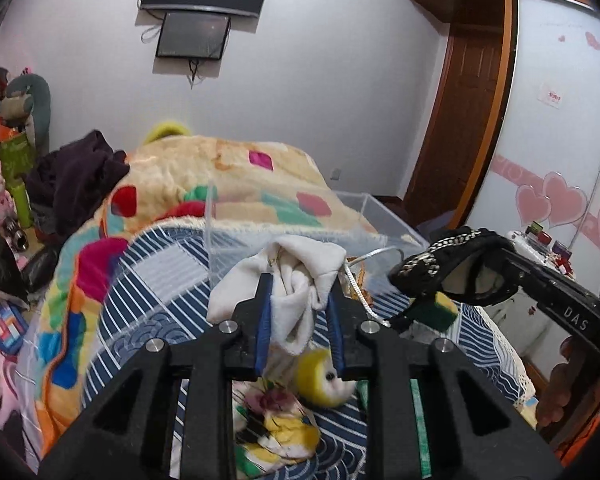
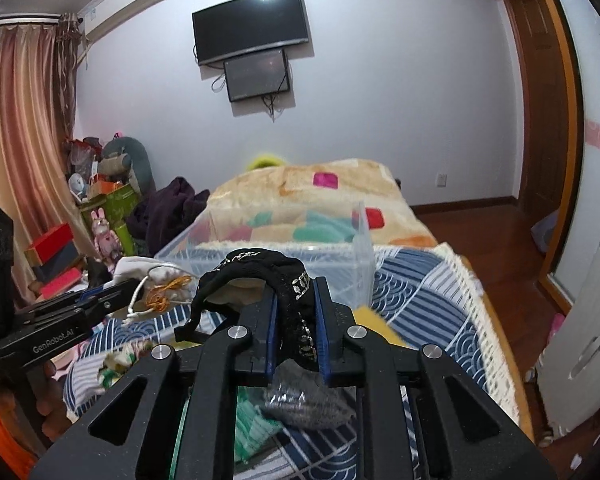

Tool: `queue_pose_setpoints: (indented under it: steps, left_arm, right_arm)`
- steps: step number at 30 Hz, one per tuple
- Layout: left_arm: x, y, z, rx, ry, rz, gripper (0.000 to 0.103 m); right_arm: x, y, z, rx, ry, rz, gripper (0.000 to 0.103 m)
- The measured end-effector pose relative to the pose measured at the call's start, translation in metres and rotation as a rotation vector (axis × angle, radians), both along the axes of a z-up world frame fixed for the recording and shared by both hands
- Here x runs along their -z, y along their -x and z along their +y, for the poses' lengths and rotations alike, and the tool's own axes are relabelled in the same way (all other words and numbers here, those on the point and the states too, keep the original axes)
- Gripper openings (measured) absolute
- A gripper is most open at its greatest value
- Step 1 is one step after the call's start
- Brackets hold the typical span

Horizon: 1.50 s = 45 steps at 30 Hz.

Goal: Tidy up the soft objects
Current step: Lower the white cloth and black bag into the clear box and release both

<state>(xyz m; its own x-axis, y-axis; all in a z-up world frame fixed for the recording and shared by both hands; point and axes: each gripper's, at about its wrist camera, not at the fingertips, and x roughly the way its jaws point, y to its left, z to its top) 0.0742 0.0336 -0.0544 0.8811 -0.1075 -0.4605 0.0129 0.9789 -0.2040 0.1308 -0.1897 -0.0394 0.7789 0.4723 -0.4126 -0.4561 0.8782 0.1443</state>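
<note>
A limp white cloth (image 1: 296, 280) is being pinched mid-bunch by the left tongs (image 1: 298, 300); a floppy black sequined cap (image 2: 260, 276) is being clamped by the right tongs (image 2: 296, 320).

left gripper (image 1: 300, 320): matt black plastic, blue fingers (image 1: 264, 328), shiny metal bolt heads, clamped on soft white fleecy cloth (image 1: 296, 280). right gripper (image 2: 296, 328): same finish, clamped on black knit cloth (image 2: 260, 268) with metallic silver trim. clear box (image 2: 356, 256): glossy transparent plastic. blanket (image 1: 204, 168): plush pile. door (image 1: 464, 120): polished wood.
</note>
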Motion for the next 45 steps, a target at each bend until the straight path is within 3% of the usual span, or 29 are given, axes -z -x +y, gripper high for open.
queue_pose_setpoints:
  steps: [12, 18, 27, 37, 45]
  left_arm:
    - [-0.032, -0.039, 0.022, -0.013, 0.011, -0.015, 0.024]
    - [-0.037, -0.067, 0.027, -0.040, -0.029, 0.001, 0.024]
    - [-0.016, -0.111, 0.027, -0.057, -0.088, 0.107, 0.024]
    - [0.008, -0.142, 0.011, -0.027, -0.183, 0.199, 0.024]
    - [0.018, -0.151, 0.008, 0.003, -0.178, 0.243, 0.025]
  right_arm:
    - [-0.033, -0.026, 0.007, 0.052, -0.004, -0.091, 0.014]
    - [-0.034, -0.044, 0.015, 0.080, 0.005, -0.093, 0.014]
    - [-0.026, -0.067, 0.014, 0.135, 0.038, -0.046, 0.015]
    - [-0.010, -0.093, 0.037, 0.076, 0.130, 0.038, 0.015]
    - [-0.001, -0.103, 0.056, 0.029, 0.218, 0.083, 0.015]
